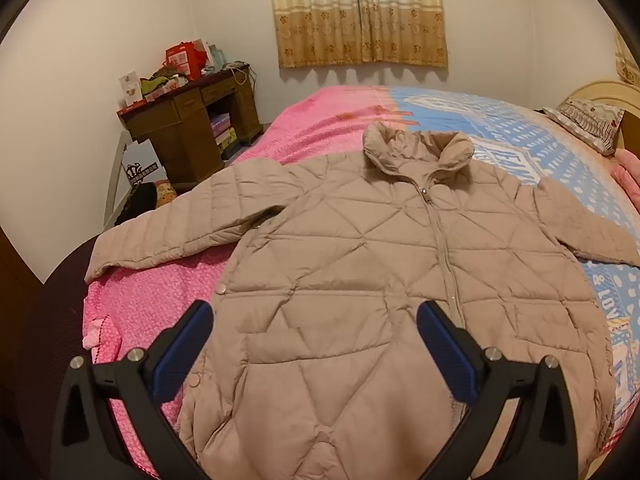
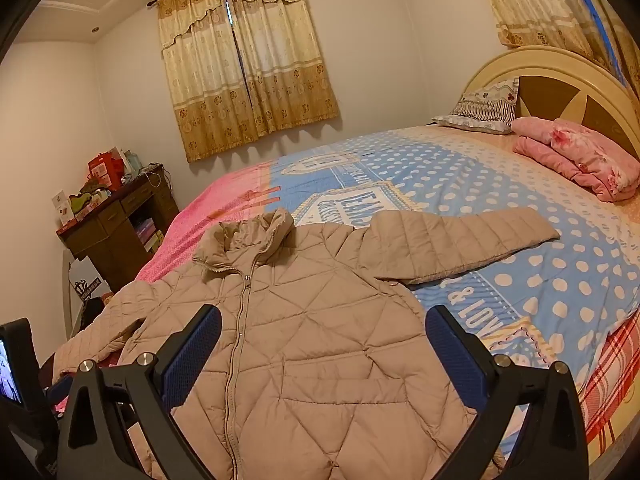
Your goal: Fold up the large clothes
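Jacket (image 1: 360,264) lies flat on bedspread (image 2: 540,280) printed "& LOV".

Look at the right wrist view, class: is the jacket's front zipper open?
No, the jacket lies flat with its zipper closed up to the collar.

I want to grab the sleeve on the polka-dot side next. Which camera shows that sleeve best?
The right wrist view: the sleeve lies whole from shoulder to cuff across the blue spotted bedcover. The left wrist view shows the same sleeve squeezed at the frame's right edge, its cuff end hard to make out.
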`<state>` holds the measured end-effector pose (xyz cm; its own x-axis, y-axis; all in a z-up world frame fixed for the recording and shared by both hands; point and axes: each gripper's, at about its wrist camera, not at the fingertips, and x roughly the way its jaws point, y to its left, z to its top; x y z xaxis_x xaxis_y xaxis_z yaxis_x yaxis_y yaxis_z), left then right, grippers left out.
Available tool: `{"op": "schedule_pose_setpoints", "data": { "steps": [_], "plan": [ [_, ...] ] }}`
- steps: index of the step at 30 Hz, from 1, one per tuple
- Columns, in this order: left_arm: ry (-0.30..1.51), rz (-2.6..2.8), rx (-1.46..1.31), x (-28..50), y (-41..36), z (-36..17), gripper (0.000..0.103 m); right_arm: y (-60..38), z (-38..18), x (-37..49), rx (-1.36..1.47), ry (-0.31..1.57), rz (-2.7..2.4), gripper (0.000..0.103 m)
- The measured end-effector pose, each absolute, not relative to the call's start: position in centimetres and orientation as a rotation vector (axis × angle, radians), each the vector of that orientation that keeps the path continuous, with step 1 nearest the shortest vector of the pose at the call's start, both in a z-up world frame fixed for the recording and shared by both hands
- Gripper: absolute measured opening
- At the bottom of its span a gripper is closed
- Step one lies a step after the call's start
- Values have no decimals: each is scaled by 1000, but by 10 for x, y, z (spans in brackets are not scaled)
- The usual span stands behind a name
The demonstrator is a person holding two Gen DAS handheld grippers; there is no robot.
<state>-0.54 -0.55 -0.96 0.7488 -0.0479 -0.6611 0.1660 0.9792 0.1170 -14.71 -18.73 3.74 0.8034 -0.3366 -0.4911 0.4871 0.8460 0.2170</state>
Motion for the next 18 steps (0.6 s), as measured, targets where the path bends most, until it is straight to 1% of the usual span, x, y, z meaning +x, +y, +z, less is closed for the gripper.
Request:
{"op": "schedule_pose_setpoints", "data": {
  "steps": [18],
  "plan": [
    [732, -127, 168, -9, -9, -13, 103, -187, 34, -147, 344, 462, -452, 102]
  ]
}}
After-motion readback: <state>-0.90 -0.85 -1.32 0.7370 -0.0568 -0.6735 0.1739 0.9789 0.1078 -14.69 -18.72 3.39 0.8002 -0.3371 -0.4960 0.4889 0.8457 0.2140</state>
